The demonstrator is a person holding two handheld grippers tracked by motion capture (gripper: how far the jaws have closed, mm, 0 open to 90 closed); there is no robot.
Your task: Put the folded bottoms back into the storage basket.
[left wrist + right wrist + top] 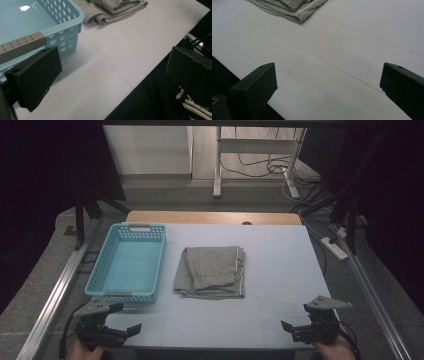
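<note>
A folded grey garment (pixel 212 270) with a pale trim lies in the middle of the white table (pixel 285 265). To its left stands a light blue perforated basket (pixel 131 262) with nothing in it. My left gripper (pixel 127 317) hovers at the front left corner, just in front of the basket, open and holding nothing. In the left gripper view the basket (pixel 62 27) is close at the upper left and the garment (pixel 115 10) beyond it. My right gripper (pixel 296 316) is at the front right, open; its view shows bare table and the garment's corner (pixel 292 7).
Aluminium rails (pixel 60 290) run along both sides of the table, and a power strip (pixel 334 247) lies on the floor at the right. A white desk frame (pixel 220 165) with cables stands beyond the far edge. The basket has a grey handle bar (pixel 20 46).
</note>
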